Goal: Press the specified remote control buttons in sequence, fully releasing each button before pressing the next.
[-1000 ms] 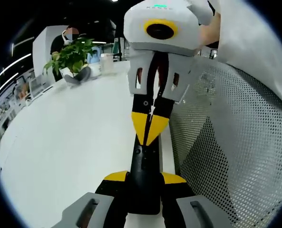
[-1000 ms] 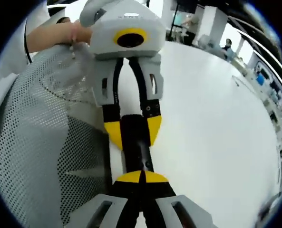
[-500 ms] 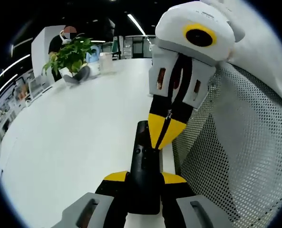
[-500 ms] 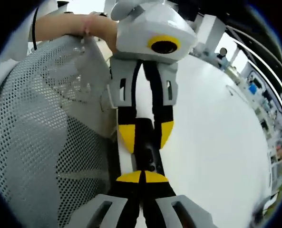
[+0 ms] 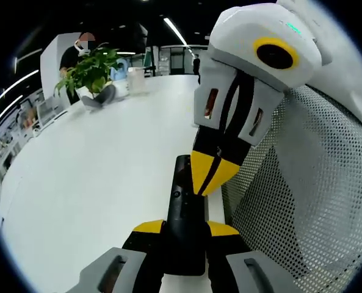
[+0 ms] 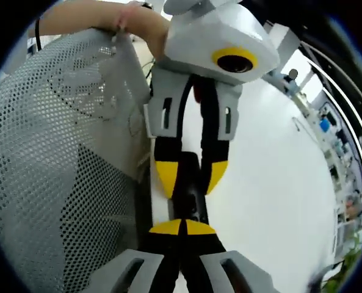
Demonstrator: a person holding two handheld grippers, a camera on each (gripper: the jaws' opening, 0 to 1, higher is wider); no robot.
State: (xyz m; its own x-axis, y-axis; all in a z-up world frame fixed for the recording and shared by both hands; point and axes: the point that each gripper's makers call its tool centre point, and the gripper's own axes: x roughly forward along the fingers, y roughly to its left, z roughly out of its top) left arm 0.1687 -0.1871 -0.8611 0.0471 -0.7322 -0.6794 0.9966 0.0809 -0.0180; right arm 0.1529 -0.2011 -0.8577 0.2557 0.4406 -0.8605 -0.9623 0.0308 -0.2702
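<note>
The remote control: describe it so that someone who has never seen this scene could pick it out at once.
Start at the big white table and go to its edge beside the grey perforated mesh. There the left gripper clamps the near end of a slim black remote control, and the right gripper, shut, touches its top face. It is the one long black bar between yellow-tipped jaws.

You will find no text, label, brand, number or sign that can be read here: the remote control (image 5: 185, 210) shows you only small unmarked buttons, and the white housing of the other tongs (image 5: 212, 178) bears nothing legible.
</note>
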